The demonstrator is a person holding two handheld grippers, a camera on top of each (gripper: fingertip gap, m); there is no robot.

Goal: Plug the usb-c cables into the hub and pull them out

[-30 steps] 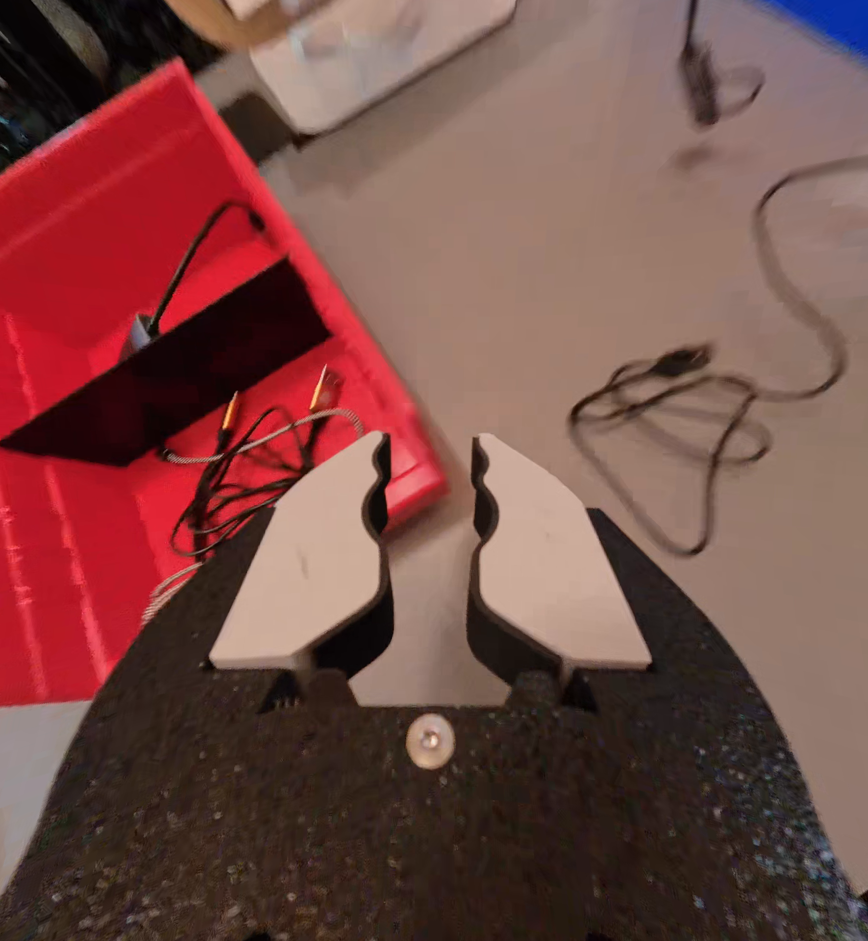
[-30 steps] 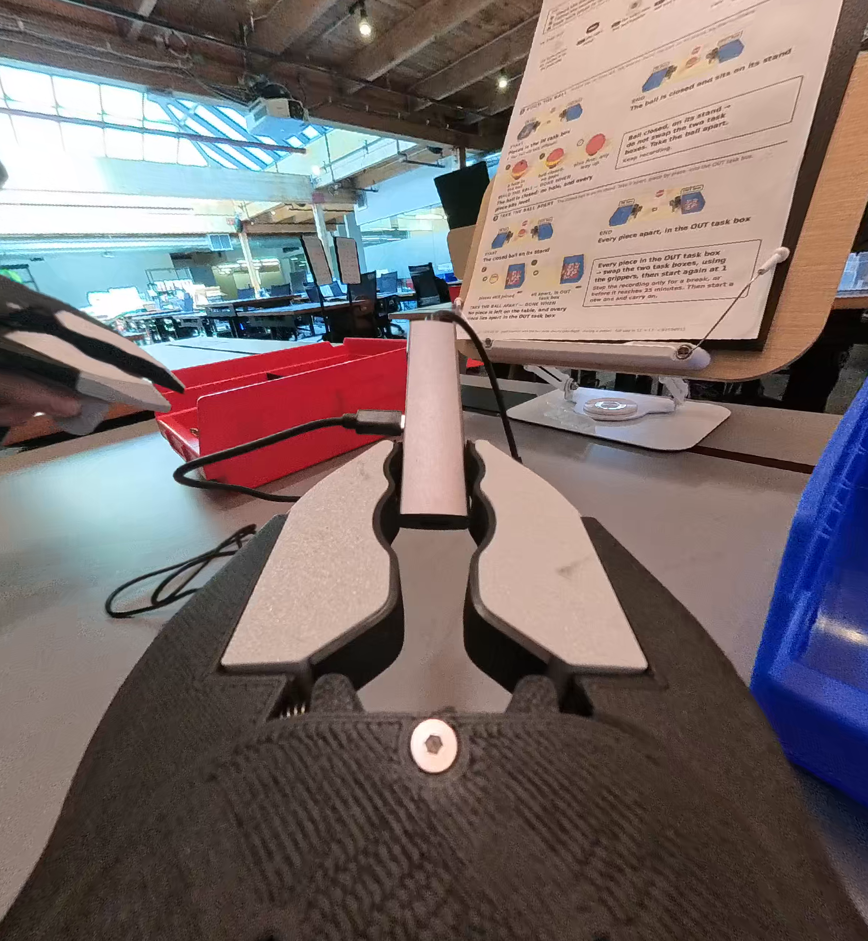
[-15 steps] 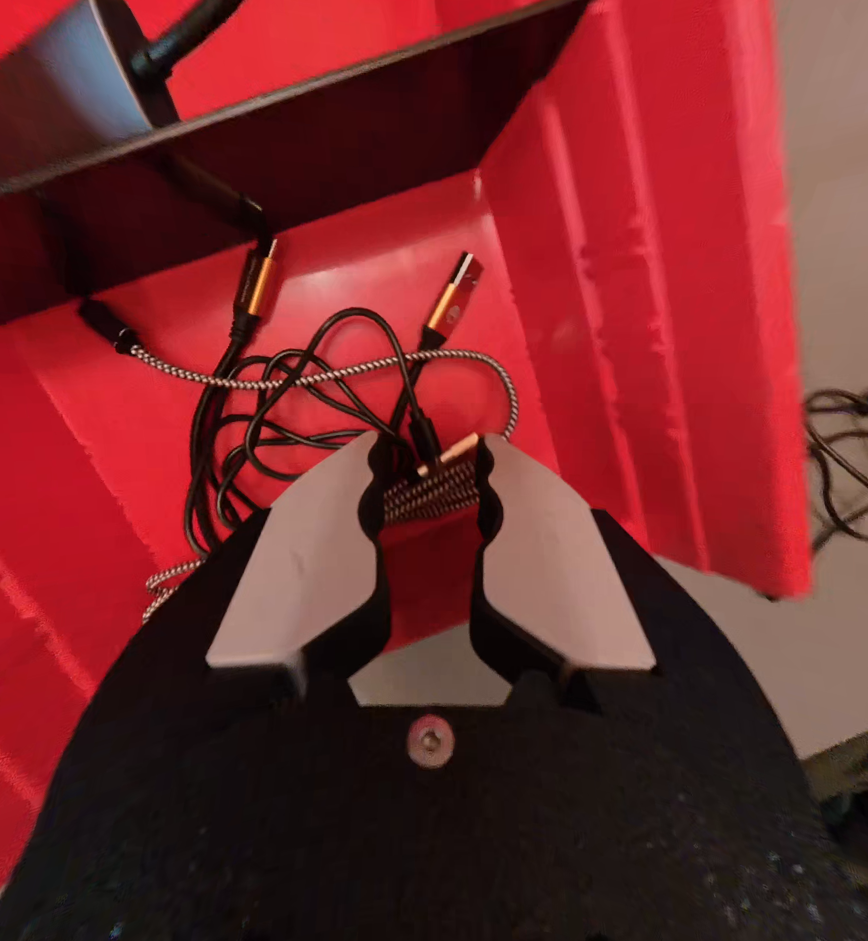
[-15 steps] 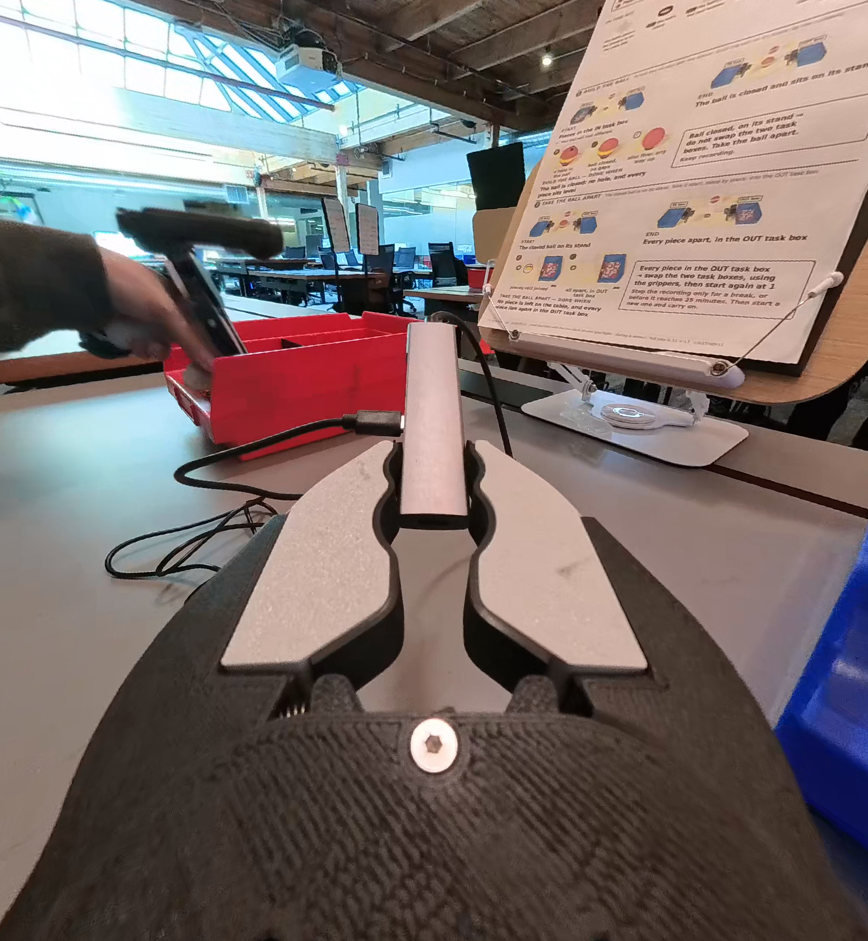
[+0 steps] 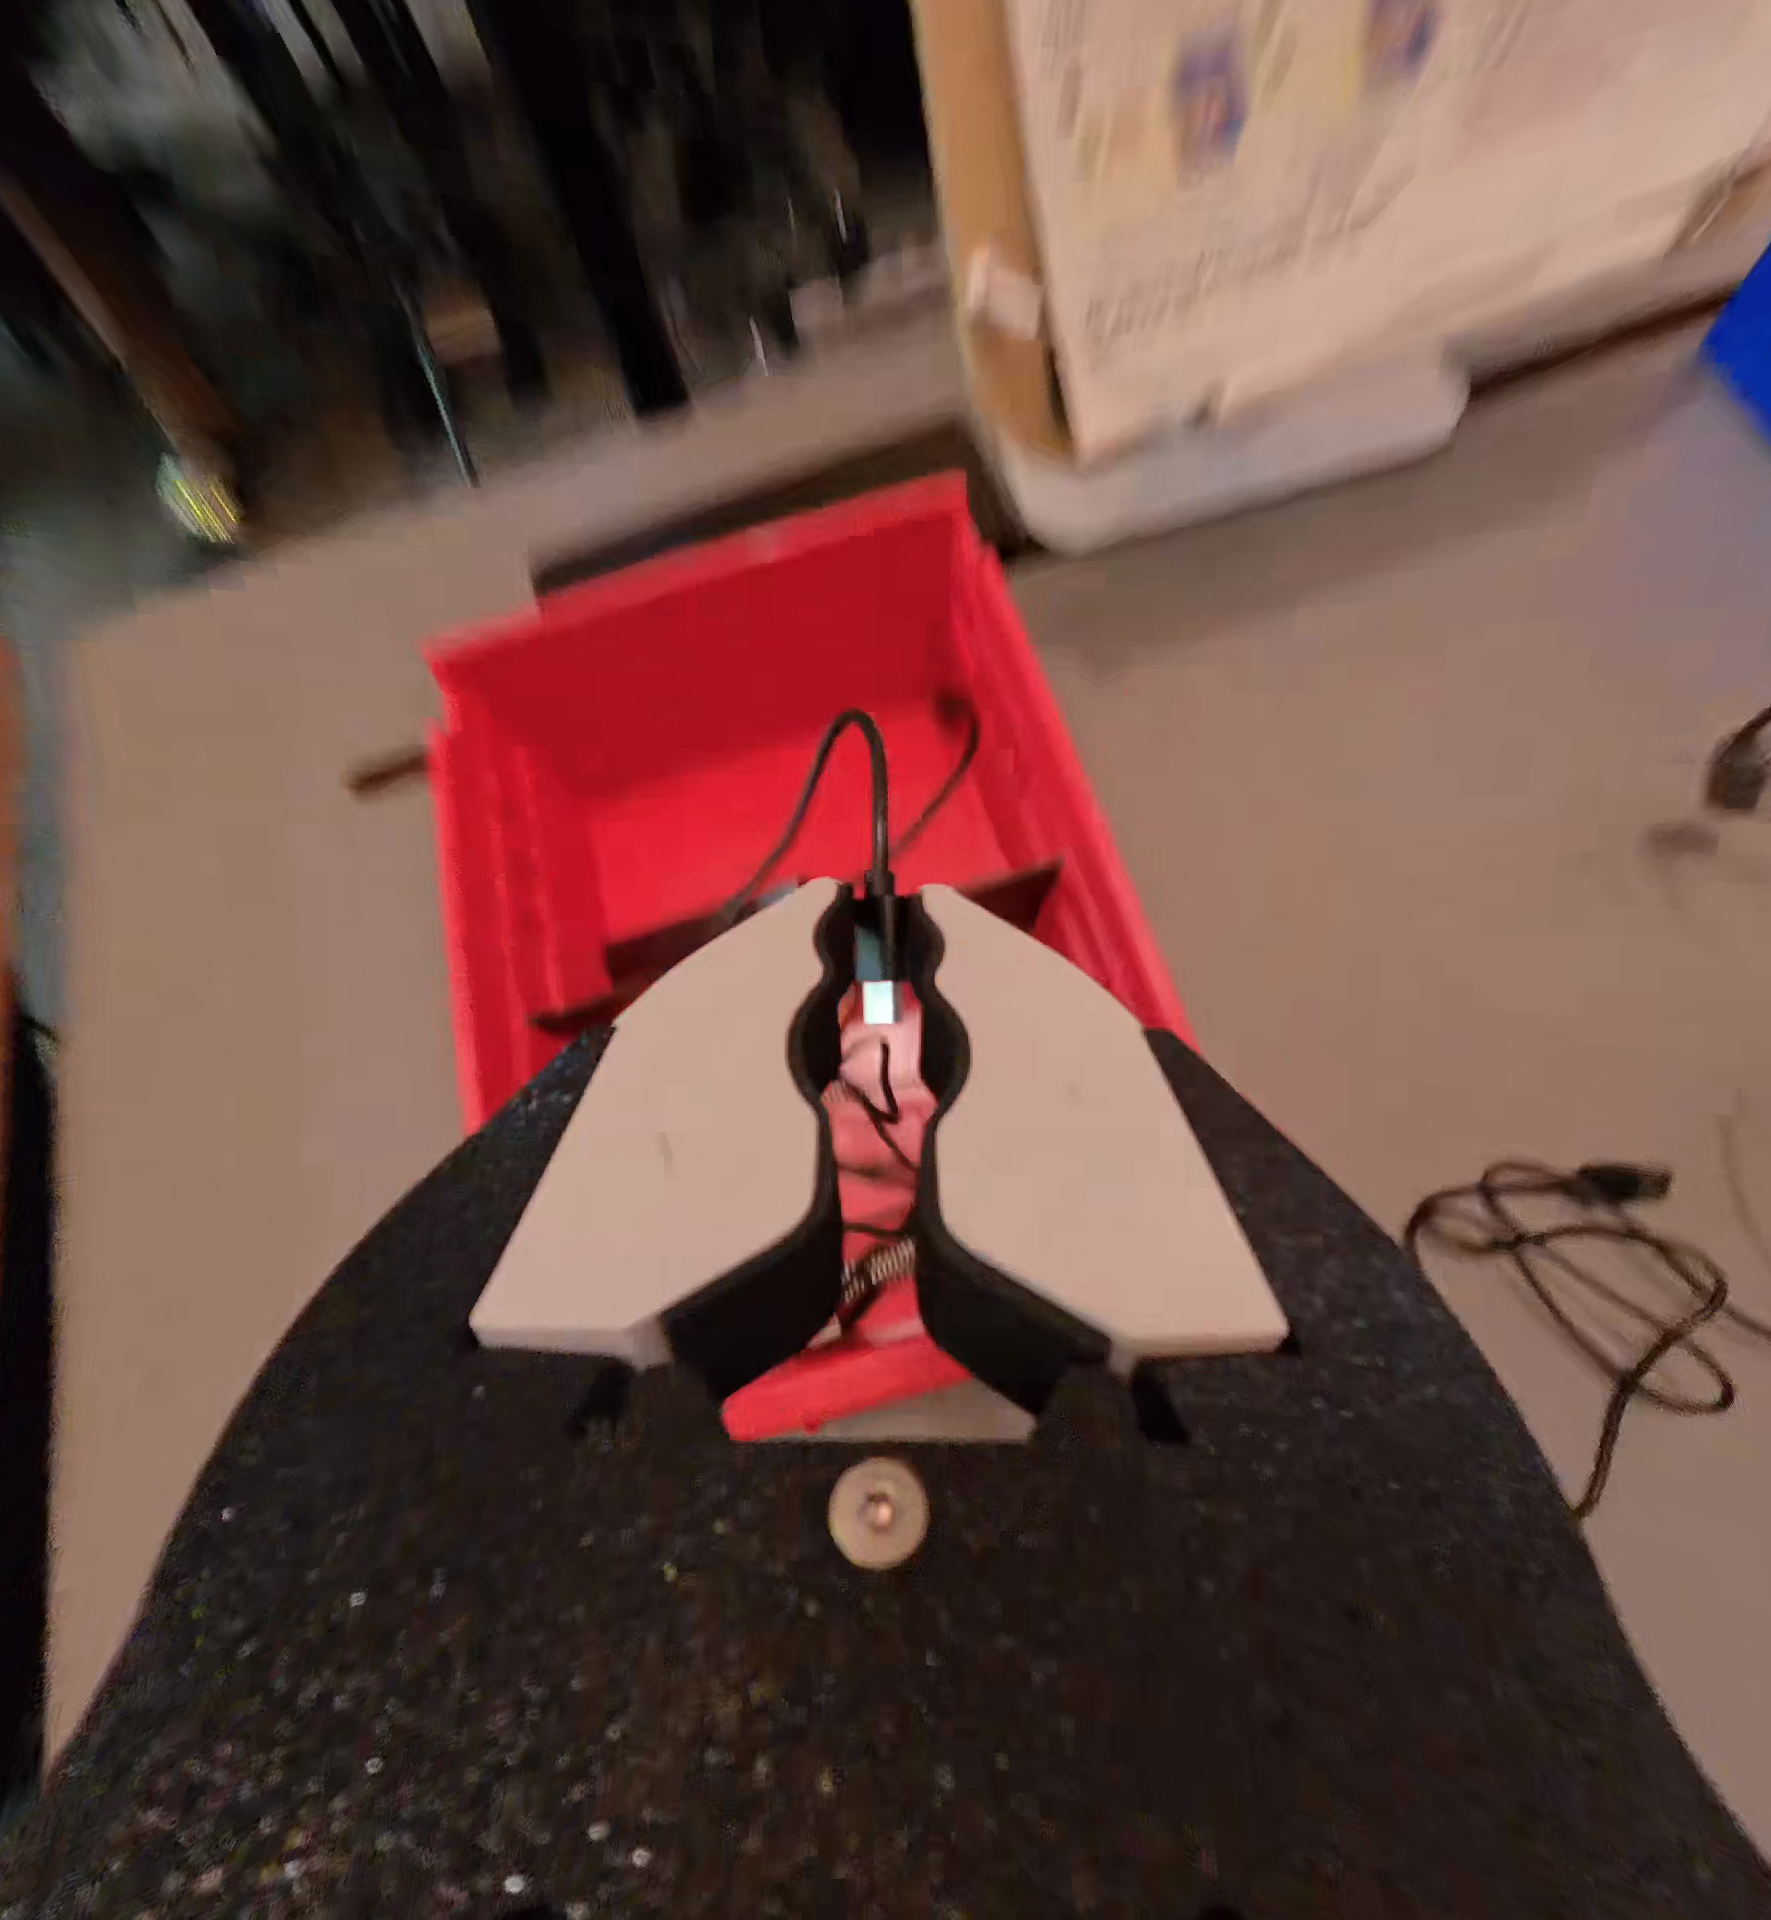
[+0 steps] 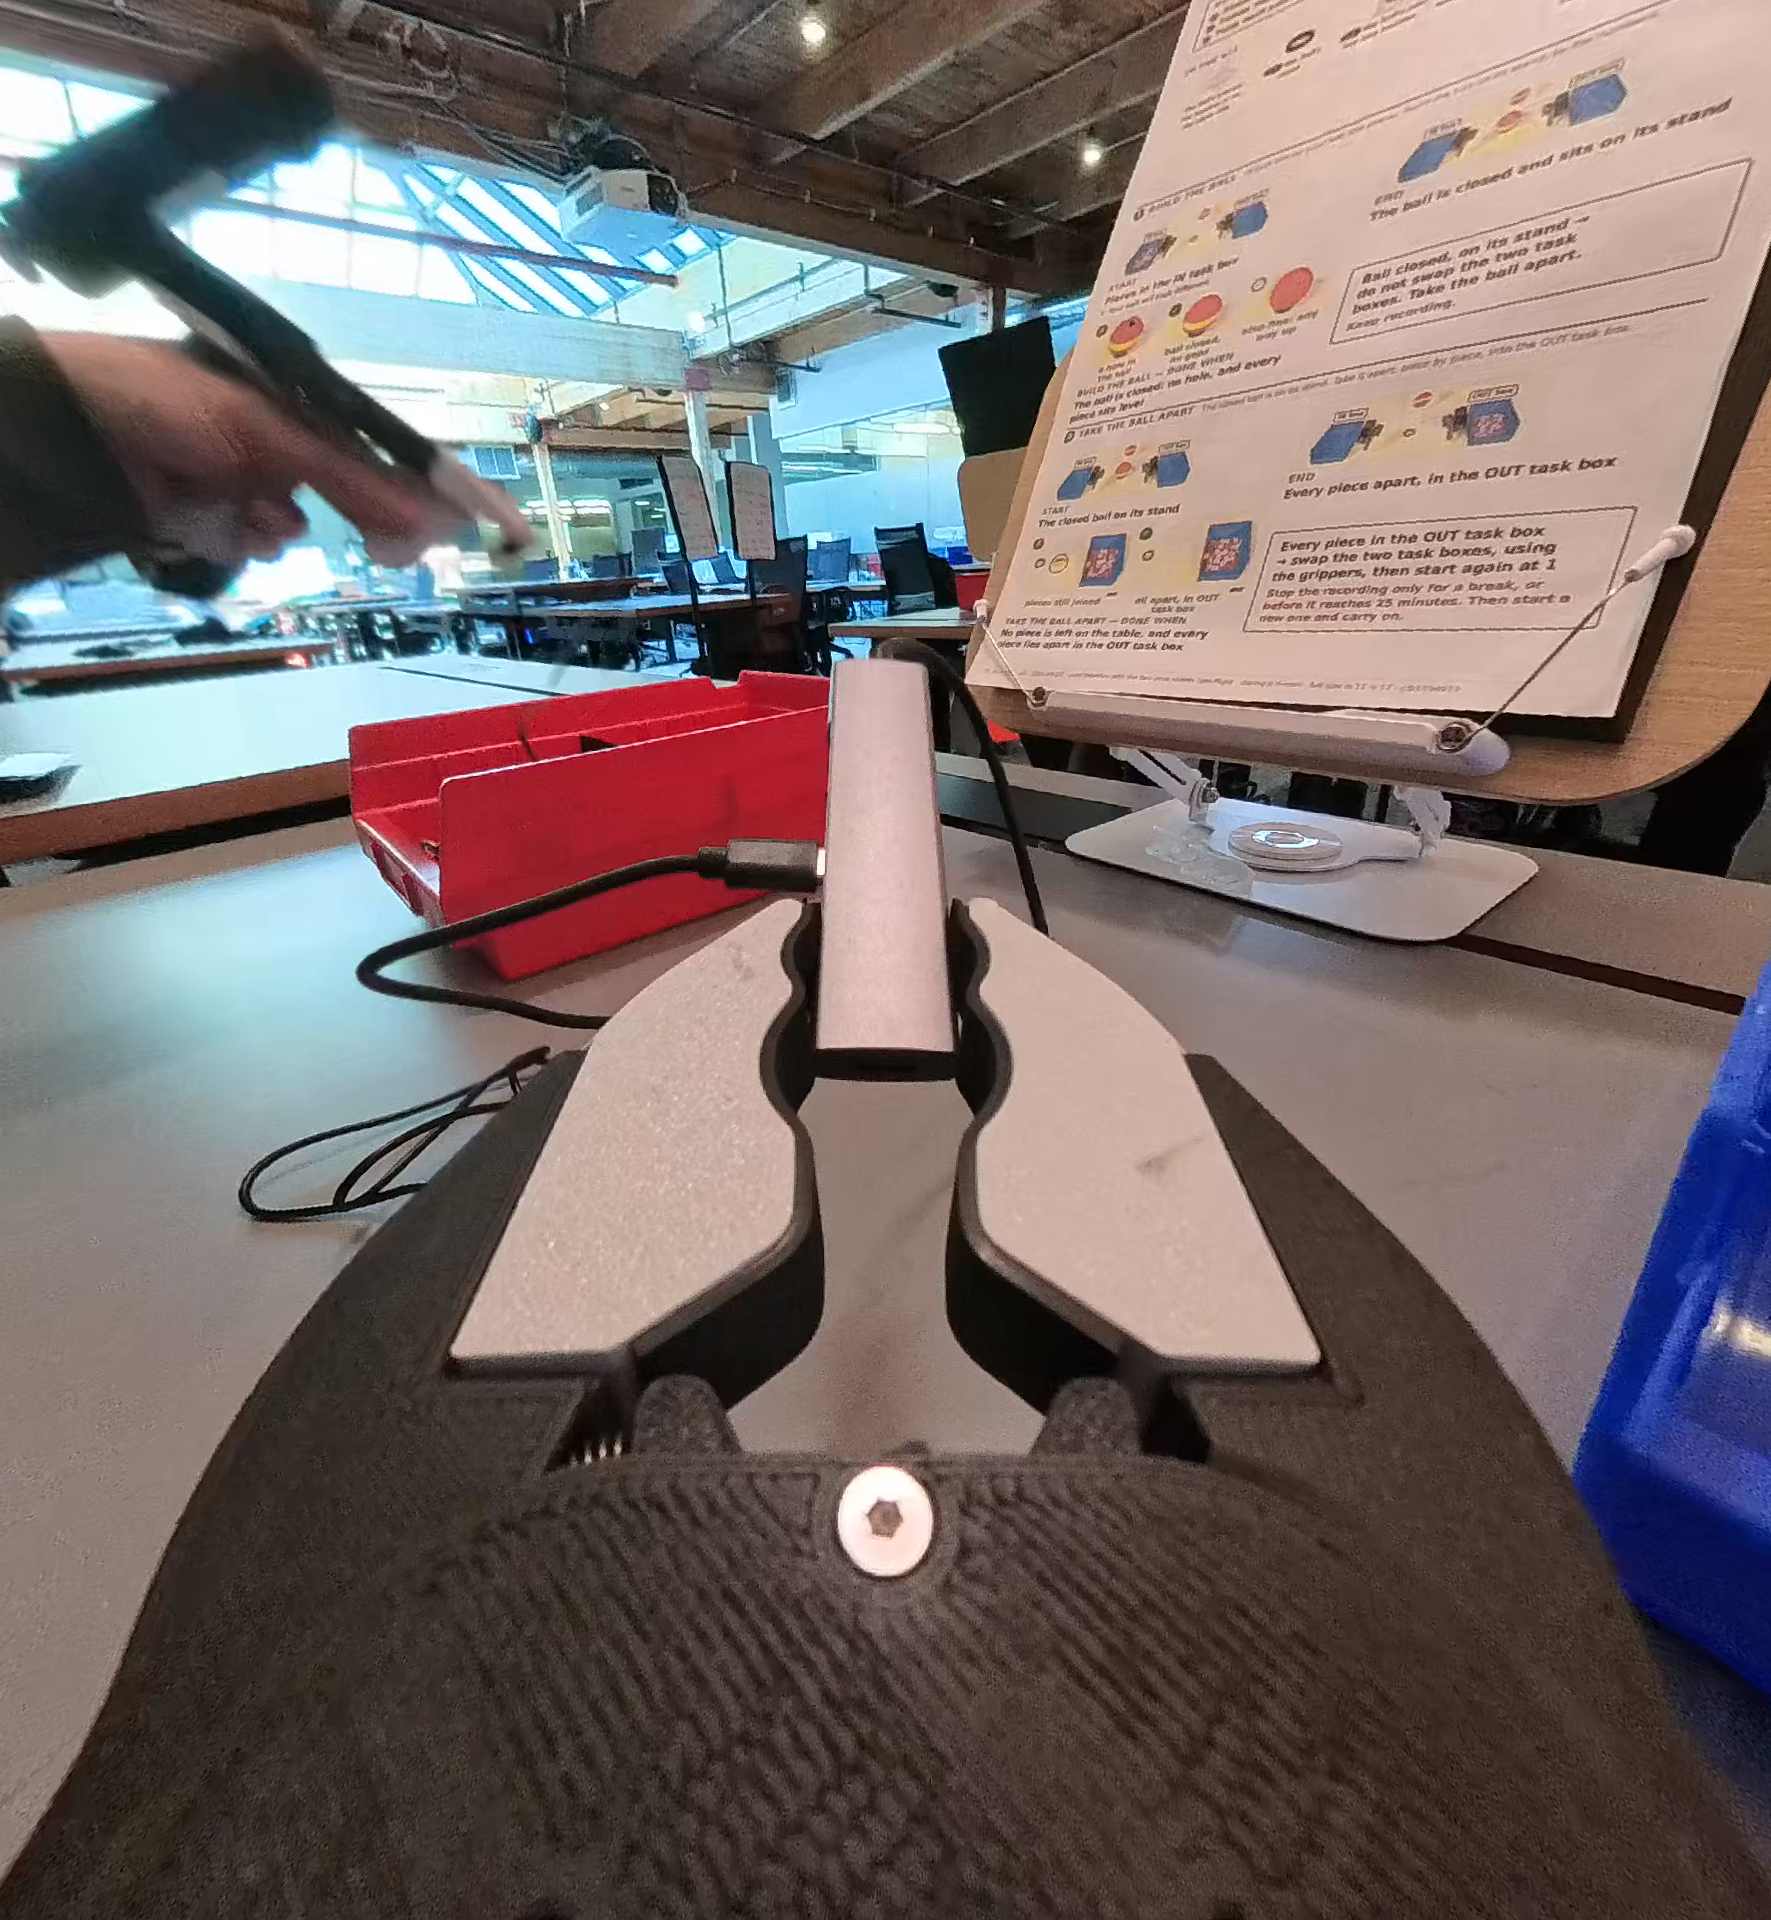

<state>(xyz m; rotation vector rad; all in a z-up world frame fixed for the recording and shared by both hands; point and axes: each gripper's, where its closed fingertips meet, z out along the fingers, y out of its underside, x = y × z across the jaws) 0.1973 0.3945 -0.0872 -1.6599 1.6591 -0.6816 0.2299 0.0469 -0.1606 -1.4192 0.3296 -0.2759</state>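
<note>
My left gripper (image 5: pixel 879 909) is shut on the black plug of a usb-c cable (image 5: pixel 879 940), its silver tip pointing back toward the camera, held above the red bin (image 5: pixel 715 665). The cable's black cord (image 5: pixel 865 758) loops up and trails down into the bin. My right gripper (image 6: pixel 881 925) is shut on a grey hub (image 6: pixel 879 831), held upright above the table. One black usb-c cable (image 6: pixel 756 862) is plugged into the hub's left side. The left gripper (image 6: pixel 195 301) shows blurred and raised at the upper left of the right wrist view.
A loose black cable (image 5: pixel 1587 1268) lies coiled on the grey table right of the bin. A blue bin (image 6: pixel 1754 1299) stands close on the right. An instruction sheet on a wooden stand (image 6: pixel 1380 364) is behind the hub. The red bin (image 6: pixel 590 810) sits left of the hub.
My left gripper went down into the red bin, shut on a black usb-c plug and has lifted it up out of the bin. The right gripper keeps holding the hub.
</note>
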